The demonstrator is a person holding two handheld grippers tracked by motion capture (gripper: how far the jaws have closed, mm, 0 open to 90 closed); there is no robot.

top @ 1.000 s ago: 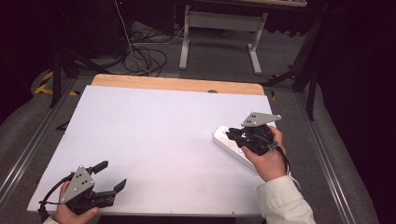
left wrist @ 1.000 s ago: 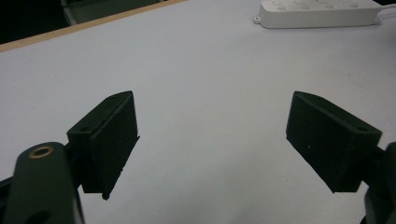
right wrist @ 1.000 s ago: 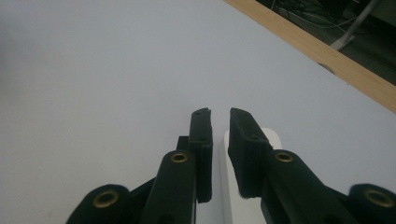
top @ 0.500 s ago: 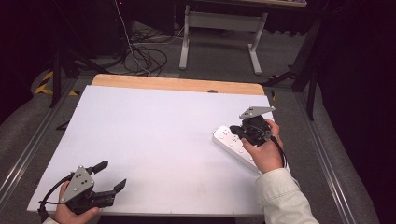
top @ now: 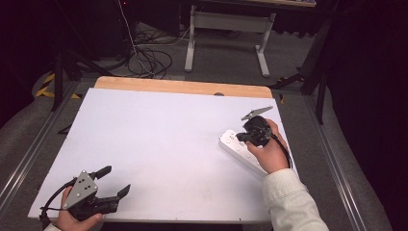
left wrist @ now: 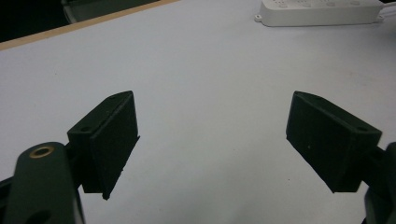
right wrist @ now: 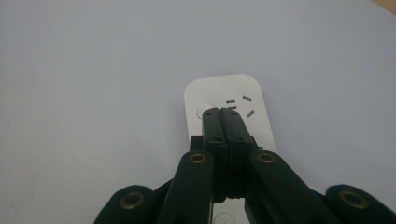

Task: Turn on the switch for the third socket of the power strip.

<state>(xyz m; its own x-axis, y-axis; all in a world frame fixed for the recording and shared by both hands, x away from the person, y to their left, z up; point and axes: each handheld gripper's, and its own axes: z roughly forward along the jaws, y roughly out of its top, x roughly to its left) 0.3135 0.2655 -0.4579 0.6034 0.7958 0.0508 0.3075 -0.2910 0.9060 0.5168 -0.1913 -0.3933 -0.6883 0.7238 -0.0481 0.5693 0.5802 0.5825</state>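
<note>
While the white power strip (top: pixel 243 154) lies near the right edge of the white tabletop (top: pixel 159 144), your right tool (right wrist: pixel 222 111) sits over its far end, jaws pressed together, tips at a round button beside the socket slots. Your left tool (left wrist: pixel 212 140) rests at the near left corner, jaws wide, holding nothing.

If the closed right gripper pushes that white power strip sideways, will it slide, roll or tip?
Probably slide: the power strip lies flat and low on the smooth table. Looks rigid, so unlikely to flex. Pushed at one end by the right gripper, it may pivot.
</note>
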